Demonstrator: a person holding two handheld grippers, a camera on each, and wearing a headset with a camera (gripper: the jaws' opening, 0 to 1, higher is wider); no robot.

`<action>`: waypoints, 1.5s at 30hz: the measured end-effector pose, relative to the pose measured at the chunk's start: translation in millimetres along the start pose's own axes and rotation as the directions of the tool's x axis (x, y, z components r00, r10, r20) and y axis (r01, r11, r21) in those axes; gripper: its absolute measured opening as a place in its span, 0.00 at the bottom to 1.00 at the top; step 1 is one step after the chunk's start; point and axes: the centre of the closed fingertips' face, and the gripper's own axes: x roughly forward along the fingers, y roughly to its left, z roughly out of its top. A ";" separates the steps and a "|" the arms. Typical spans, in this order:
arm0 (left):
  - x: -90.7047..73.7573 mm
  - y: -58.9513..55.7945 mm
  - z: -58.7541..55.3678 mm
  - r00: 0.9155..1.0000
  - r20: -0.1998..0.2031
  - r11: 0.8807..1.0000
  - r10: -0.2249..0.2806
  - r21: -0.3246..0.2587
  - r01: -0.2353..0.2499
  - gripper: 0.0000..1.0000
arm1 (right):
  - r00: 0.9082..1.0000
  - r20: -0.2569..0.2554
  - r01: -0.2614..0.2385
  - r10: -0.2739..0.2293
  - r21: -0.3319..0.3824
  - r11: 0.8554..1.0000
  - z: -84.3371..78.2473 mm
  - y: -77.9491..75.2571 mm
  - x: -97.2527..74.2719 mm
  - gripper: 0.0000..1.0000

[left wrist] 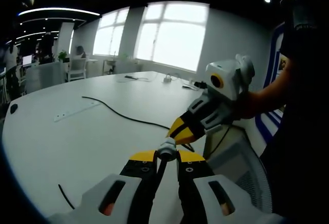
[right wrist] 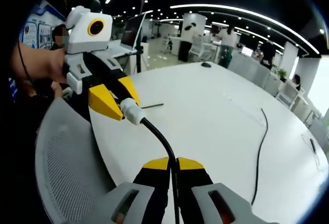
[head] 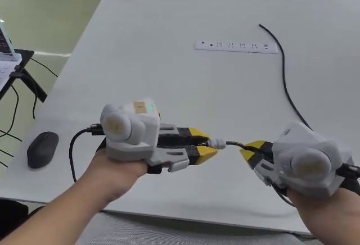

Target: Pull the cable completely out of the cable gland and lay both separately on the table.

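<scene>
The left gripper (head: 207, 144) clamps the small white plastic cable gland (head: 217, 143), the right gripper (head: 252, 150) pinches the thin black cable (head: 236, 144) just beside it (axis runs gripper to gripper).

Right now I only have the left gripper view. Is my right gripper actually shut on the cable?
Observer: Yes. In the right gripper view the right gripper has its jaws shut on the black cable.
Operator: Is the cable out of the gland?
Observer: No. That view shows the cable entering the cable gland, which the left gripper grips at its jaw tips.
Operator: Anything on the table near my left gripper?
Observer: The head view shows a dark mouse on the table, to the left of the left gripper, near the near edge.
</scene>
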 end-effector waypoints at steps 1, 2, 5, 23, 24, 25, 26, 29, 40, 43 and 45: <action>-0.2 0.6 0.4 1.000 0.001 1.000 0.001 0.000 -0.001 0.15 | 1.000 -0.001 0.005 -0.005 0.010 1.000 -2.1 -2.6 0.6 0.00; -0.1 1.3 0.7 1.000 0.002 1.000 0.002 -0.001 -0.002 0.15 | 1.000 -0.002 0.012 -0.012 0.025 1.000 -5.4 -6.0 1.6 0.00; 1.1 2.0 1.2 1.000 0.002 1.000 0.002 0.001 -0.002 0.15 | 1.000 -0.008 0.020 -0.019 0.119 0.993 -14.0 -11.0 4.0 0.00; 8.4 7.5 1.0 1.000 -0.004 1.000 -0.012 -0.001 0.012 0.15 | 0.997 -0.045 0.068 -0.059 0.224 0.972 -40.8 -24.8 14.1 0.00; 8.2 8.1 1.2 1.000 -0.004 1.000 -0.011 -0.001 0.011 0.15 | 0.997 -0.042 0.068 -0.060 0.224 0.972 -40.0 -25.6 13.9 0.00; 8.1 8.9 1.3 1.000 -0.005 1.000 -0.010 -0.001 0.010 0.15 | 0.997 -0.040 0.070 -0.063 0.229 0.971 -39.1 -26.6 13.6 0.00; 8.0 9.2 1.7 1.000 -0.003 1.000 -0.009 0.001 0.009 0.15 | 0.997 -0.038 0.068 -0.061 0.236 0.969 -38.5 -27.0 13.8 0.00; 7.6 11.0 2.6 1.000 0.000 1.000 -0.005 0.001 0.005 0.15 | 0.998 -0.037 0.064 -0.057 0.233 0.970 -37.8 -26.7 14.0 0.00; 4.0 15.5 4.2 1.000 0.004 1.000 0.012 -0.011 -0.012 0.15 | 0.999 -0.009 0.042 -0.041 0.279 0.959 -28.4 -27.4 6.3 0.02; 2.3 16.8 5.0 1.000 0.005 1.000 0.019 -0.011 -0.019 0.15 | 1.000 -0.005 0.029 -0.029 0.243 0.970 -26.1 -24.2 4.8 0.03; 2.0 17.1 4.6 1.000 0.001 1.000 0.021 -0.009 -0.021 0.15 | 1.000 0.002 0.023 -0.024 0.225 0.974 -23.2 -22.3 3.0 0.06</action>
